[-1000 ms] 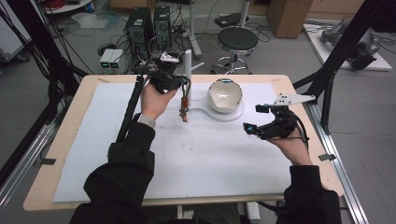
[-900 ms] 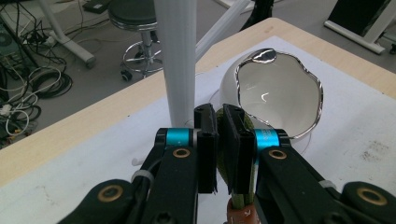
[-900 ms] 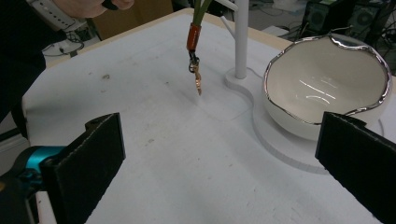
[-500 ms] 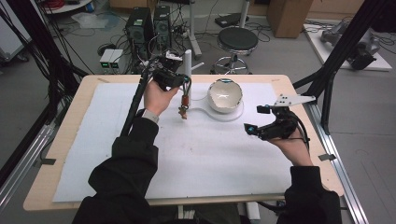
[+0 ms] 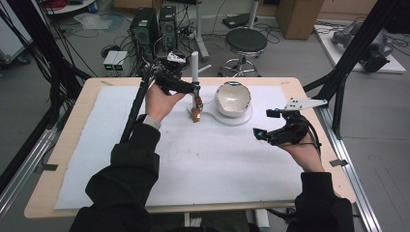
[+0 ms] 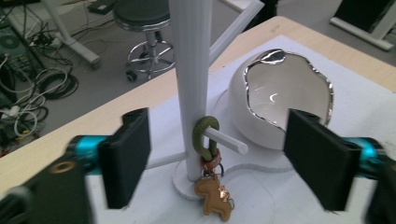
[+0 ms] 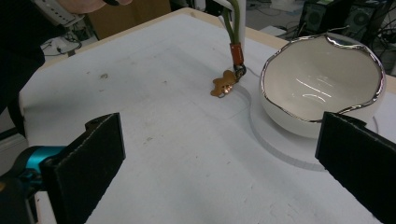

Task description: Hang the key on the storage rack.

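Note:
A white peg stand (image 5: 194,65) rises at the back of the table, its post (image 6: 189,70) close in front of my left gripper. A keychain hangs from a low peg (image 6: 229,141) by its green loop (image 6: 201,135), and its brown horse charm (image 6: 214,198) dangles just above the stand's base. My left gripper (image 5: 193,89) has just been opening; its jaws (image 6: 224,154) stand apart on either side of the loop without touching it. The right gripper (image 5: 263,129) hovers open to the right, and its own view (image 7: 224,163) takes in the charm (image 7: 223,86) and the bowl.
A white bowl with a jagged silver rim (image 5: 233,99) sits on a flat white base (image 5: 244,120) right of the stand. A white mat (image 5: 203,159) covers the wooden table (image 5: 82,111). A stool (image 5: 246,42) and computers stand on the floor behind.
The left gripper was shut on the keychain's loop at the stand; now its jaws are apart and the keychain hangs on the peg. The right gripper has not moved.

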### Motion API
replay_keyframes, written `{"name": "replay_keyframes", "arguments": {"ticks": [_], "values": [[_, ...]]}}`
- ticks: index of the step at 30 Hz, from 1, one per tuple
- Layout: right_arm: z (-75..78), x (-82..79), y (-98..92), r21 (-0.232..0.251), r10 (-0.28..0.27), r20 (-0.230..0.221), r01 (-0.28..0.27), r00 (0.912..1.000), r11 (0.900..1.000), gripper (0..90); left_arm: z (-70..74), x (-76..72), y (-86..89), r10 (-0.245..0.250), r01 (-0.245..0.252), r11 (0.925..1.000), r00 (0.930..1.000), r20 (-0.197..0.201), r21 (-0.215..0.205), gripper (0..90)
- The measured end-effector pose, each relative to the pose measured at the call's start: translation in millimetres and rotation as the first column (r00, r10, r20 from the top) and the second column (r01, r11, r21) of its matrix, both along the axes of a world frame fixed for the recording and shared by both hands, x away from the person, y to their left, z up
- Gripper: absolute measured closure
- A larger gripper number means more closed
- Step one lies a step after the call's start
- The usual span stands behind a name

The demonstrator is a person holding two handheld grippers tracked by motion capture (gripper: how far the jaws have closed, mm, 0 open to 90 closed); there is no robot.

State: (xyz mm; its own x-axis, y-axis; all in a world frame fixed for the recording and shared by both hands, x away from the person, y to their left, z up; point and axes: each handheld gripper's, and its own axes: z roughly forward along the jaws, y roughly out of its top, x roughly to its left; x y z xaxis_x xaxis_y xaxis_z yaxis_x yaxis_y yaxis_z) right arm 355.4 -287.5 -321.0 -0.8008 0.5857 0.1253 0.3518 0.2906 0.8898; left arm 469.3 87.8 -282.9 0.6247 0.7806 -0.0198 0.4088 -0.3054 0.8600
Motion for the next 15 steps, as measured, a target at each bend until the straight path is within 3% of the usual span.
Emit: {"name": "replay_keyframes", "arguments": {"ticks": [6, 15], "values": [[0.1, 0.8, -2.2, -0.002, -0.007, 0.008, 0.007, 0.9999, 1.000, 0.8, 5.3, -18.9, 21.5, -0.052, 0.052, 0.9973, 0.9986, 0.009, -0.052, 10.0], [4.3, -0.1, -12.3, 0.013, -0.043, 0.022, 0.043, 0.9988, 0.999, 0.8, -2.4, -69.8, 69.9, -0.083, 0.086, 0.9928, 0.9959, 0.036, -0.083, 2.4]]}}
